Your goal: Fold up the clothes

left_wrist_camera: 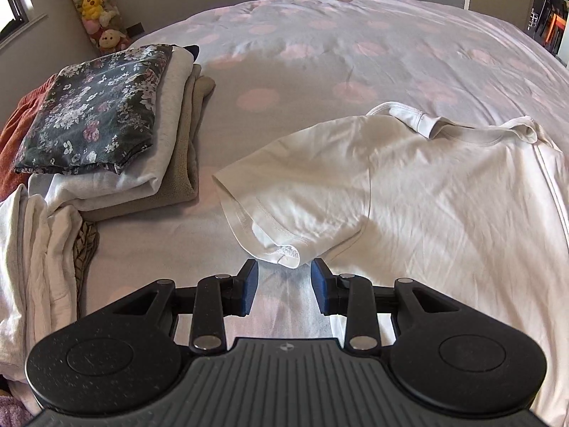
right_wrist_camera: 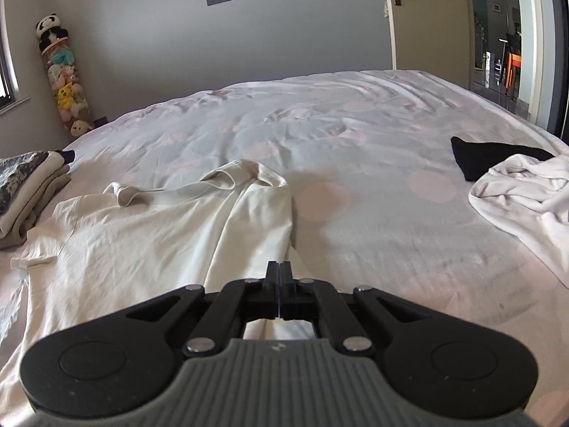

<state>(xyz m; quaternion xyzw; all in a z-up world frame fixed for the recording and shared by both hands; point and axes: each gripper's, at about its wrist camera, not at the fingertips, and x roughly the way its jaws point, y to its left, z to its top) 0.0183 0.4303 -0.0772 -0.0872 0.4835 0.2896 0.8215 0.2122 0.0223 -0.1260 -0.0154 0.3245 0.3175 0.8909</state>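
Note:
A cream T-shirt (left_wrist_camera: 426, 192) lies spread on the bed, collar at the far end; it also shows in the right wrist view (right_wrist_camera: 142, 249). Its left sleeve (left_wrist_camera: 284, 195) points toward the folded pile, its hem corner just ahead of my left gripper (left_wrist_camera: 284, 275), which is open and empty. My right gripper (right_wrist_camera: 280, 267) is shut, its tips at the edge of the shirt's right side (right_wrist_camera: 263, 220), which is folded over the body. Whether cloth is pinched between the jaws is hidden.
A stack of folded clothes (left_wrist_camera: 106, 124) topped by a dark floral piece sits at the left. Loose white cloth (left_wrist_camera: 35, 267) lies nearer. In the right wrist view a crumpled white garment (right_wrist_camera: 526, 195) and a black item (right_wrist_camera: 480, 160) lie at the right. The pink-dotted bedspread (left_wrist_camera: 320, 53) stretches beyond.

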